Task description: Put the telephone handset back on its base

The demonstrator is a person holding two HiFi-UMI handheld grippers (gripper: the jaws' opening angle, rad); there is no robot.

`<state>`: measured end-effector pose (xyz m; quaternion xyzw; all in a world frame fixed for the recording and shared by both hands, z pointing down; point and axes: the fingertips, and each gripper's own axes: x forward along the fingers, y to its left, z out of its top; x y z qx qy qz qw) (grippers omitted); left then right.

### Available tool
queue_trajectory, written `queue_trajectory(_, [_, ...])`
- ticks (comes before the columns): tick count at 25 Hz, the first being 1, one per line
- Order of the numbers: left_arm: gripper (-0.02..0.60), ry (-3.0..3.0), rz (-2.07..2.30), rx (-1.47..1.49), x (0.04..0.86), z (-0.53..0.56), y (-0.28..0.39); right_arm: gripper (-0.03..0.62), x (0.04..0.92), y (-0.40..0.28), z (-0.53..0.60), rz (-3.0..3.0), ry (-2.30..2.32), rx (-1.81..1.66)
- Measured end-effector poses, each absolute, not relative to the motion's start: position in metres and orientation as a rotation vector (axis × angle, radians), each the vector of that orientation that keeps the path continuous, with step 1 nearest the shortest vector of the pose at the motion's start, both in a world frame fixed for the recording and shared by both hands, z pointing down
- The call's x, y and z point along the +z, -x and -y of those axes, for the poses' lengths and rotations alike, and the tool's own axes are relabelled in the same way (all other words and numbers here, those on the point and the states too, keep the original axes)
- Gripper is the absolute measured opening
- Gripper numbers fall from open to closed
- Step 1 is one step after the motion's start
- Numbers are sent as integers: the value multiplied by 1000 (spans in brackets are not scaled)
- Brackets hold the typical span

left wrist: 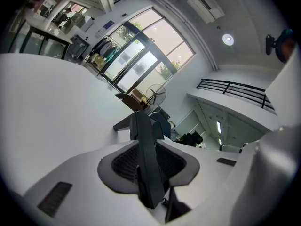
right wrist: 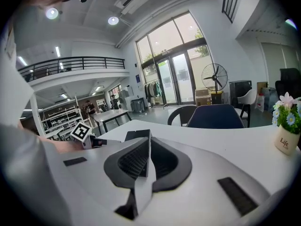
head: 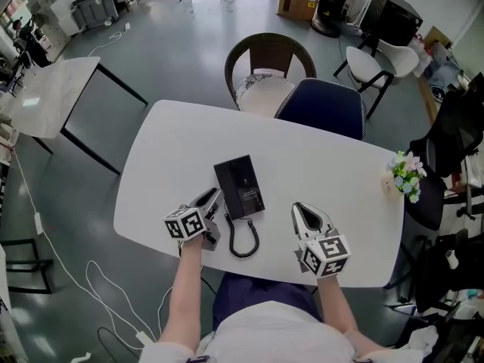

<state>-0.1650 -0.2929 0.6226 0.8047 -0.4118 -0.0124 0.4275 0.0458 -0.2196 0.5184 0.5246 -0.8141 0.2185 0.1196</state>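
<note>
The left gripper (head: 212, 201) has its jaws partly apart, with the one black handset (left wrist: 146, 159) between them. The handset lies along the left side of its telephone base (head: 245, 189) at mid-worktop (head: 325, 165). One coiled cord (head: 243, 242) trails toward the near edge. The right gripper (head: 306, 212) has its jaws together, empty. One flower pot (right wrist: 286, 142) reading "Life" stands at the right edge.

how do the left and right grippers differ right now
The left gripper has its jaws apart, with the dark telephone handset between them. The right gripper has its jaws together and empty. In the head view, the left gripper is at the telephone base's left edge, while the right gripper sits apart, to the base's right. Both are low over the white table, pointing away from the person.
</note>
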Motion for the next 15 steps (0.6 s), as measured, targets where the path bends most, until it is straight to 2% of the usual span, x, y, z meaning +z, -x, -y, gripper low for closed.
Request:
queue_trajectory(2, [117,-2049,1055,-3,612,288,163,38,518,-46,218,2387,-1533,637])
queue_trajectory(10, [120,-2329,1194,176,554,270,140,38,512,-47,219,2407,-1549,622])
queue_trajectory(15, [120,-2443,1219,169,513,263,117,38,505,-51,222,2423,-1573,618])
